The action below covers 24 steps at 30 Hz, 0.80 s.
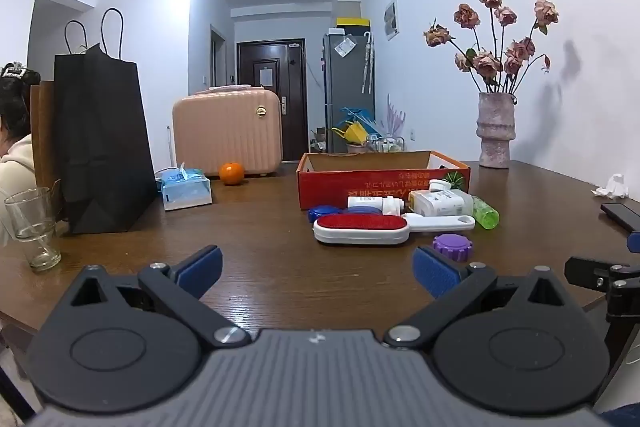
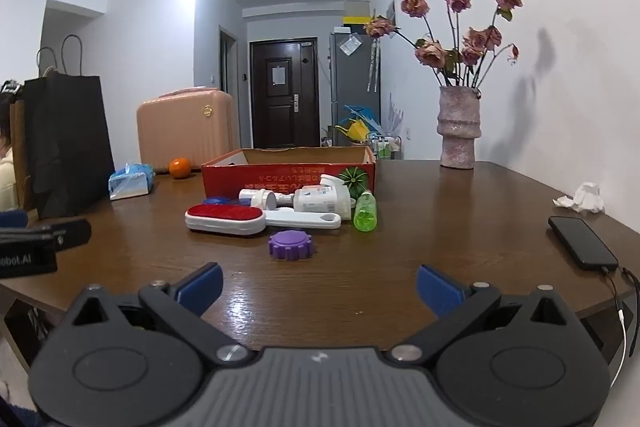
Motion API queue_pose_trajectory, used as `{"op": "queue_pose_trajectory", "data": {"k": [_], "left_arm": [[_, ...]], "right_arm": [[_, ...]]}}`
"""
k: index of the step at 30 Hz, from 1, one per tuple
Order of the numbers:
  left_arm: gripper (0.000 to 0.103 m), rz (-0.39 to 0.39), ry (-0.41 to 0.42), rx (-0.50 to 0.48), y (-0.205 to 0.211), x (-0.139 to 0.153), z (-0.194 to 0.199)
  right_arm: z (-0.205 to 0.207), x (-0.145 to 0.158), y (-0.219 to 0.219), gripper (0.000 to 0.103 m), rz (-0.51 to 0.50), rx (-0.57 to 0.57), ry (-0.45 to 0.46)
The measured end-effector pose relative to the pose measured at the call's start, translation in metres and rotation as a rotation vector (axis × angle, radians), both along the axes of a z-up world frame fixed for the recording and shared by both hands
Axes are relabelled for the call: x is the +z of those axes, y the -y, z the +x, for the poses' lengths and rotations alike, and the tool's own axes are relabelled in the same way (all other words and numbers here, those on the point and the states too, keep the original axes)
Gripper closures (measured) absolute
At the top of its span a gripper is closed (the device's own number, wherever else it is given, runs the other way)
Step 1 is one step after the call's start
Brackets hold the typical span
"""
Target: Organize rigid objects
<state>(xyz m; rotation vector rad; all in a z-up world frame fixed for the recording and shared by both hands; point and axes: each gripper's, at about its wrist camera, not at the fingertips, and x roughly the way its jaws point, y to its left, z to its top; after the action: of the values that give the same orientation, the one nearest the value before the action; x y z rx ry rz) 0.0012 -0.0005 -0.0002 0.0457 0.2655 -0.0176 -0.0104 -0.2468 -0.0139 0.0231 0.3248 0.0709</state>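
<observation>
A red cardboard box (image 1: 384, 183) (image 2: 288, 175) stands open-topped mid-table. In front of it lie a red-and-white lint brush (image 1: 360, 229) (image 2: 226, 219), white bottles (image 1: 440, 203) (image 2: 316, 201), a green bottle (image 1: 486, 213) (image 2: 365, 213), blue lids (image 1: 320, 213) and a purple gear-shaped lid (image 1: 453, 246) (image 2: 290, 245). My left gripper (image 1: 318, 273) hovers open over the near table edge, short of the brush, nothing between its blue pads. My right gripper (image 2: 320, 287) is open too, empty, with the purple lid just ahead.
A black paper bag (image 1: 102, 139), a drinking glass (image 1: 34, 227), a tissue pack (image 1: 186, 187), an orange (image 1: 231, 173) and a pink suitcase (image 1: 226, 131) stand left. A vase of dried roses (image 2: 458, 131), crumpled tissue (image 2: 584, 197) and a phone (image 2: 582, 243) are right. A person sits far left.
</observation>
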Motion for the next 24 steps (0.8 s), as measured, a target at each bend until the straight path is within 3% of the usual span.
{"op": "queue_pose_trajectory", "data": {"k": [10, 24], "left_arm": [[0.0, 0.016, 0.017, 0.005, -0.004, 0.004, 0.002], [0.0, 0.017, 0.043, 0.019, -0.004, 0.005, -0.003]], "right_arm": [[-0.008, 0.001, -0.006, 0.0, -0.036, 0.005, 0.033], [-0.002, 0.0, -0.001, 0.0, -0.013, 0.002, 0.011]]}}
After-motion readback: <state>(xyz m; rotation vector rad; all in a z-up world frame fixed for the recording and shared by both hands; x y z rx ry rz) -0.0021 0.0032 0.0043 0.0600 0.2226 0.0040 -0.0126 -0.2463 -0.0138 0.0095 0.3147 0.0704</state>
